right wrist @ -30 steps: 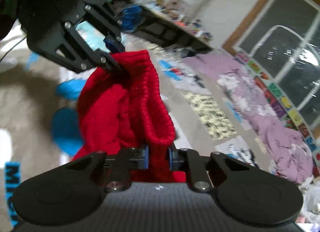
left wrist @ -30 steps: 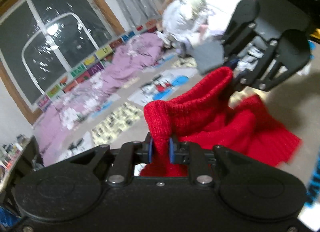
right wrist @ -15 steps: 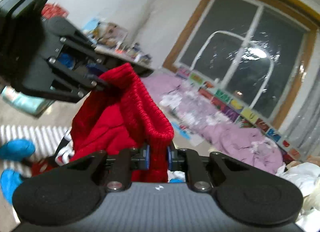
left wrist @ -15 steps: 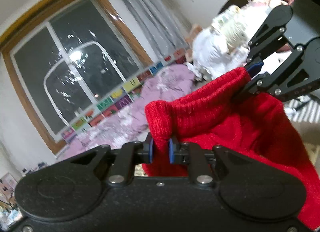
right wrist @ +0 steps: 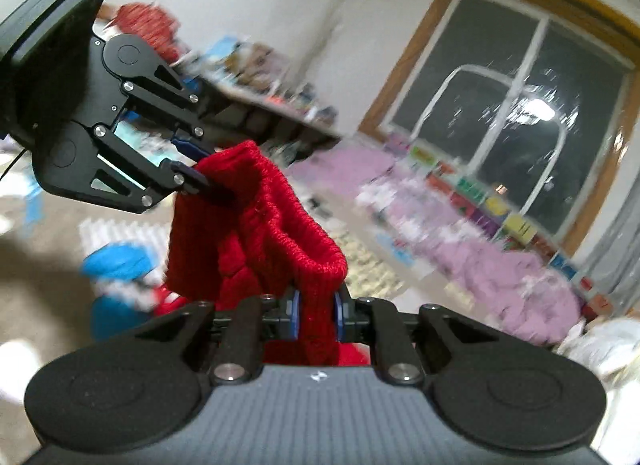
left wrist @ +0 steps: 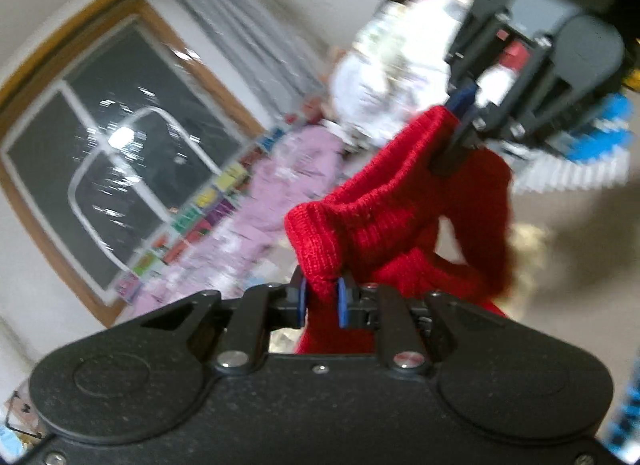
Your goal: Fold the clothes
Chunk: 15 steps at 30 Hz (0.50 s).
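- Room first: you've got a big dark window [right wrist: 516, 121] with a wooden frame, upper right of the right wrist view and left side of the left wrist view, with a ceiling light reflected in the glass.
- Below the window runs a row of colourful tiles [left wrist: 200, 225], and a lumpy pink-purple blanket [right wrist: 500, 265] lies along the floor under it.
- The floor [left wrist: 568, 249] is beige and littered with printed sheets and blue and white stuff, all pretty smeared by blur, so I can't say exactly what those are.
- There's a pile of pale clothes [left wrist: 384, 77] in the upper middle of the left wrist view, and a dark cluttered shelf [right wrist: 280, 113] against the white wall in the right wrist view.
- Now the red knit garment [left wrist: 384, 217]: chunky ribbed knit, bright red, hanging up off the floor between your two grippers with the edge stretched across and the rest drooping in folds below.
- Your left gripper [left wrist: 322, 301] is clamped nearly closed on one bunched corner of the knit, blue pads squeezing it.
- Your right gripper [right wrist: 315, 315] is the same deal, pinched tight on the other end of that ribbed edge, bottom centre of its own view.
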Motion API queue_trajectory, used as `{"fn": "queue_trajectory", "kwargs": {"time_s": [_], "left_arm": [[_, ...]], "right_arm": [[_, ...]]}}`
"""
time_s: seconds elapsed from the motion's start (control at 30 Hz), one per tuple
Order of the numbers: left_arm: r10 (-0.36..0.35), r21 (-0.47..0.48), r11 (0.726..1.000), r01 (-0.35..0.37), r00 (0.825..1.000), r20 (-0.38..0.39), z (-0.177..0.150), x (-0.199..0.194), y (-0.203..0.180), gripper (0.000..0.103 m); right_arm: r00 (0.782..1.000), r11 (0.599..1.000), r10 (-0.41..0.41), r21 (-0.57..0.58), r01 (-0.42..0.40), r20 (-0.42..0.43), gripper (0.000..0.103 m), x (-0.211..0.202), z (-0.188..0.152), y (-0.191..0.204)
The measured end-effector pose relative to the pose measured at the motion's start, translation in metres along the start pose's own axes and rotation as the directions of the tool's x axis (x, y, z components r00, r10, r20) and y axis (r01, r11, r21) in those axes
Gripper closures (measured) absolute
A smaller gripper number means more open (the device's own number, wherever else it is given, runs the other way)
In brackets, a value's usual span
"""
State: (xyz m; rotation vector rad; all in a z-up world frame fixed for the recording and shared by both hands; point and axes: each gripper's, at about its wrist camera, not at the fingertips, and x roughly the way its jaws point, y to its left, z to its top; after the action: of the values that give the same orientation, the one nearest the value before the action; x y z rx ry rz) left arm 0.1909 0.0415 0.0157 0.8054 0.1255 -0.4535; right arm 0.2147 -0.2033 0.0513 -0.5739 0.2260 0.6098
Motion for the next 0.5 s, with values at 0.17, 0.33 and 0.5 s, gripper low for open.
{"fn": "queue_trajectory", "kwargs": {"time_s": [0.17,0.33,0.5], "left_arm": [[-0.1,0.087,0.99,0.108,0.991,-0.088,-0.025,-0.03,-0.059,0.09],[-0.164,0.173,0.966,0.191,0.974,-0.155,-0.043,-0.051,-0.098,0.09],[-0.19,0.273,0.932,0.24,0.962,-0.198,-0.054,-0.077,-0.125,0.09]], "right_arm": [[0.986,0.991,0.102,-0.068,-0.112,-0.131,0.085,-0.015,-0.027,0.063],[0.953,0.966,0.178,-0.142,-0.217,-0.245,0.085,-0.024,-0.046,0.131],[0.925,0.935,0.22,-0.204,-0.29,-0.309,0.085,-0.04,-0.048,0.174]]}}
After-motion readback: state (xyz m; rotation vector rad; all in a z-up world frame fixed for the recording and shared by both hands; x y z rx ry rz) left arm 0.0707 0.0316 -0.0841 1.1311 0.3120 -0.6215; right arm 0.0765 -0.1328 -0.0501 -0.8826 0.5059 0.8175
